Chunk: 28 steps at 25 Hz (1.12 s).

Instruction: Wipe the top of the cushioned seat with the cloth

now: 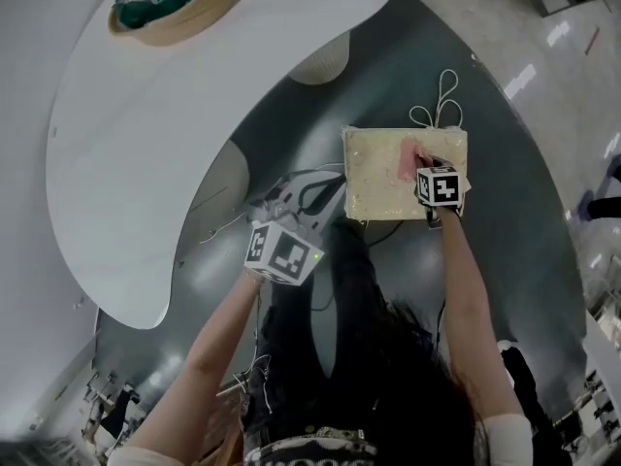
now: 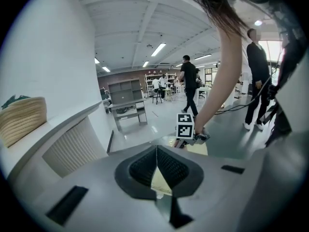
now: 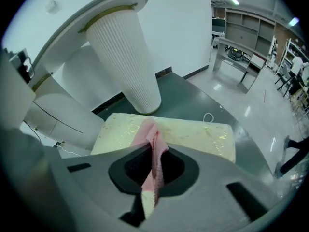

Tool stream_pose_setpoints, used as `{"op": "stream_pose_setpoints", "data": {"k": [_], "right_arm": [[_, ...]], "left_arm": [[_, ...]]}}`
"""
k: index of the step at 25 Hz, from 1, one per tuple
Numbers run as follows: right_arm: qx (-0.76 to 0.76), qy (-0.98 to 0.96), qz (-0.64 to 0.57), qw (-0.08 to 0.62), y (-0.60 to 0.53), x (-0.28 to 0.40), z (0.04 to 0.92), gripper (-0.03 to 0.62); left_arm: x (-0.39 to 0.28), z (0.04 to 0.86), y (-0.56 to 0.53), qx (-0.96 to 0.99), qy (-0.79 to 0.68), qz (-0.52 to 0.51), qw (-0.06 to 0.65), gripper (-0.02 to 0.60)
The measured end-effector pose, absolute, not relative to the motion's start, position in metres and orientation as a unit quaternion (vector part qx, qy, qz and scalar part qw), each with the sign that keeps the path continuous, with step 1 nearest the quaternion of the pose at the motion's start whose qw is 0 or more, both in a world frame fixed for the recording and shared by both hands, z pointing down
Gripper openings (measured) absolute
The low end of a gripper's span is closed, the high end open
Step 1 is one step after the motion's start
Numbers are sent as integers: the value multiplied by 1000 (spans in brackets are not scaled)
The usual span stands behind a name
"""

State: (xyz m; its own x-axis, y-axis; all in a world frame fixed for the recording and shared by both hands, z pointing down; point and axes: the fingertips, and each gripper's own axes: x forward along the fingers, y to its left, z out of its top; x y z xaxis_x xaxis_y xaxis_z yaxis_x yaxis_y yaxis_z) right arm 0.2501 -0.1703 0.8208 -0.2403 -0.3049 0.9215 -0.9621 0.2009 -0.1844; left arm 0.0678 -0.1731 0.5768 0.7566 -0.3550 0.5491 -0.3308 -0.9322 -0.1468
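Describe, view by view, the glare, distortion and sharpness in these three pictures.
Head view: white glare streaks on the glossy floor. Left gripper view: strong fisheye bending, black rounded corners, window at far right blown out. Right gripper view: same dark vignette, yet the pink cloth and cushioned seat look sharp.

Bright ceiling strips; fisheye-warped edges

The person wore white sleeves point(image 1: 506, 442) and dark trousers point(image 1: 310, 343). The left hand-held gripper point(image 2: 157, 164) and right hand-held gripper point(image 3: 154, 166) were grey with black-and-white marker cubes point(image 1: 281, 251).
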Motion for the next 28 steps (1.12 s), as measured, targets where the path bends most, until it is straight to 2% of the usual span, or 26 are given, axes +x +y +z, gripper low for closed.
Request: {"op": "stream_pose_setpoints", "data": {"k": [10, 16, 21, 28], "right_arm": [[534, -616, 416, 403, -162, 360, 816, 12], [556, -594, 416, 406, -154, 401, 813, 12], [559, -614, 415, 373, -151, 389, 796, 12], [503, -687, 400, 338, -138, 301, 774, 12]], "left_arm": [[105, 582, -163, -942, 145, -301, 24, 6], [116, 581, -155, -944, 132, -302, 26, 6], [118, 575, -152, -943, 130, -304, 33, 6], [110, 569, -150, -943, 134, -303, 35, 6]]}}
